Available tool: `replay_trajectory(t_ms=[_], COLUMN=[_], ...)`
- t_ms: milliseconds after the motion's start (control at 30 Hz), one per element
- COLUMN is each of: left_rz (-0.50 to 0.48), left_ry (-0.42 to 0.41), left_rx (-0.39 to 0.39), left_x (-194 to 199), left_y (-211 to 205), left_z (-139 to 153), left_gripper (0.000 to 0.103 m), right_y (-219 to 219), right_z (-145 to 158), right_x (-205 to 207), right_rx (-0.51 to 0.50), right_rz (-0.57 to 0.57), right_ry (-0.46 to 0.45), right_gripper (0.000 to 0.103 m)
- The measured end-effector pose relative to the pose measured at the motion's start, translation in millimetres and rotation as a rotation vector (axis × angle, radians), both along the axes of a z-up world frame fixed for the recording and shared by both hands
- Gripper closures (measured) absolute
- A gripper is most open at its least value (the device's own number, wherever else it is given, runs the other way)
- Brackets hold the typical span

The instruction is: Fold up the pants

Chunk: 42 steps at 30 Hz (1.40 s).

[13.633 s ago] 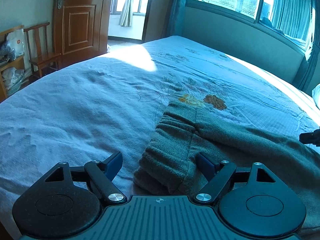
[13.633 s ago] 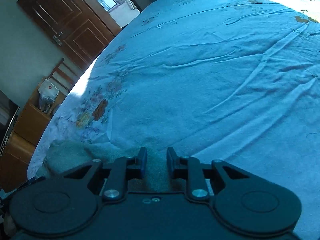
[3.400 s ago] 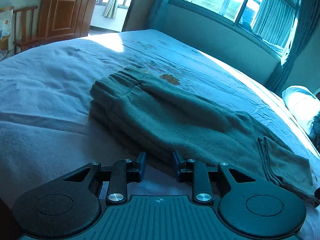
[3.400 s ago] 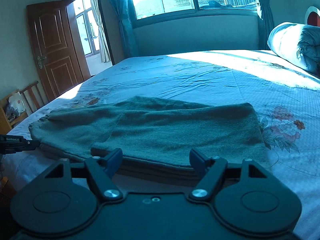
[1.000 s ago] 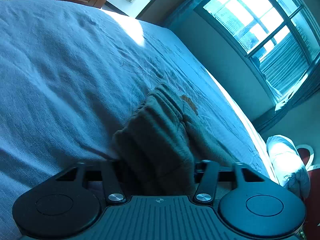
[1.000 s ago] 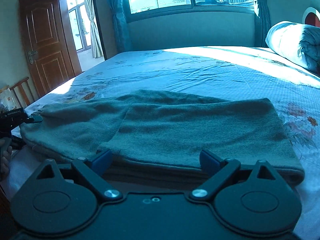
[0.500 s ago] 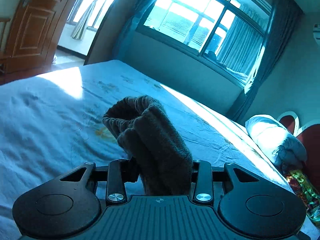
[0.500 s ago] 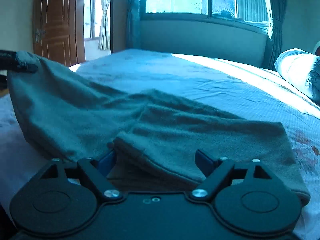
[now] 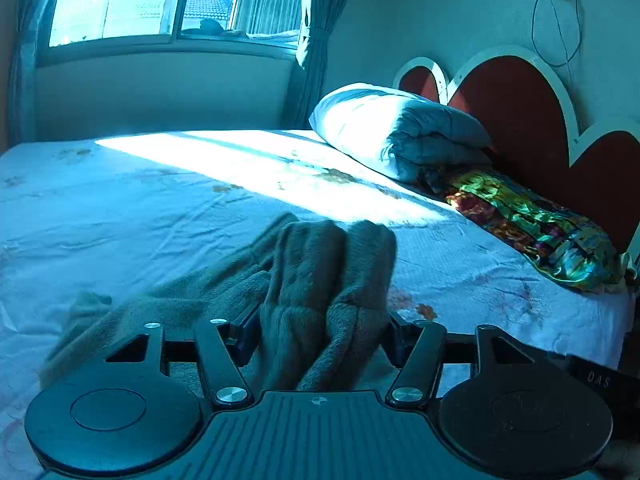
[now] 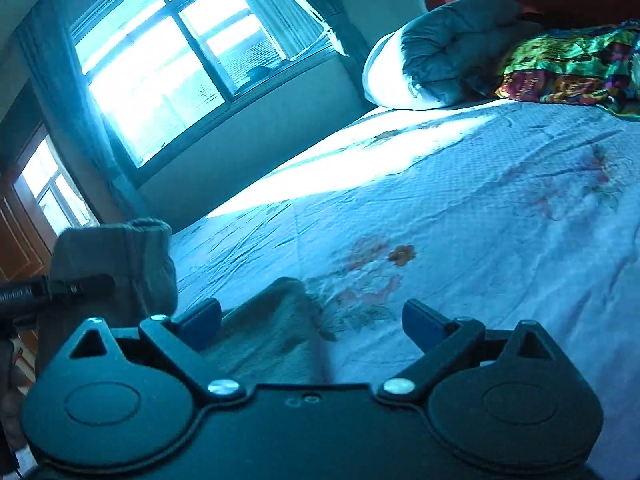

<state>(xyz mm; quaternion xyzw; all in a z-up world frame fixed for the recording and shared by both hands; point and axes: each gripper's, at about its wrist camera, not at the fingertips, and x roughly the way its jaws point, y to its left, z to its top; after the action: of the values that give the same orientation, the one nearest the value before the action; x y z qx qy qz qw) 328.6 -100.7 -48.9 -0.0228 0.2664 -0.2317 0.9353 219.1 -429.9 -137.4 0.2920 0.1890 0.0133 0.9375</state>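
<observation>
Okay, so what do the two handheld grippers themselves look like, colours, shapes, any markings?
Both are matte black. The left gripper has a ribbed central plate with a small crosshair mark, two round discs at its sides, triangular cut-outs and silver pivot screws. The right gripper has the same discs and screws, with blue fingers. No cables or sleeves show.

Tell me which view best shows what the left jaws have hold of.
The left wrist view: the bunched pants sit clamped between the left gripper's jaws. The right wrist view shows that gripper only side-on at its edge, with the waistband behind it.
</observation>
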Motion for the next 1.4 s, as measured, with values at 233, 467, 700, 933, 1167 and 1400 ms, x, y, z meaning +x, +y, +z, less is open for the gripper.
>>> replay_trajectory(t_ms=[233, 467, 700, 933, 1167, 1400], left_rz=[0.145, 0.331, 0.386, 0.384, 0.399, 0.445], left_ry=[0.059, 0.089, 0.104, 0.126, 0.114, 0.035], left_rx=[-0.011, -0.039, -0.036, 0.036, 0.061, -0.033], left_x=[-49, -73, -93, -91, -66, -68], left_y=[51, 129, 168, 175, 170, 170], left_z=[-43, -66, -86, -99, -103, -97], left_gripper=[0.038, 0.038, 0.038, 0.038, 0.038, 0.038], right_y=[-10, 30, 55, 68, 94, 91], right_z=[-13, -24, -27, -32, -10, 45], right_x=[8, 26, 35, 41, 67, 43], right_rx=[0.149, 0.306, 0.327, 0.33, 0.175, 0.074], right_rz=[0.063, 0.255, 0.268, 0.262, 0.295, 0.323], right_ry=[-0.003, 0.043, 0.155, 0.207, 0.202, -0.062], right_gripper=[0.012, 0.029, 0.031, 0.032, 0.075, 0.082])
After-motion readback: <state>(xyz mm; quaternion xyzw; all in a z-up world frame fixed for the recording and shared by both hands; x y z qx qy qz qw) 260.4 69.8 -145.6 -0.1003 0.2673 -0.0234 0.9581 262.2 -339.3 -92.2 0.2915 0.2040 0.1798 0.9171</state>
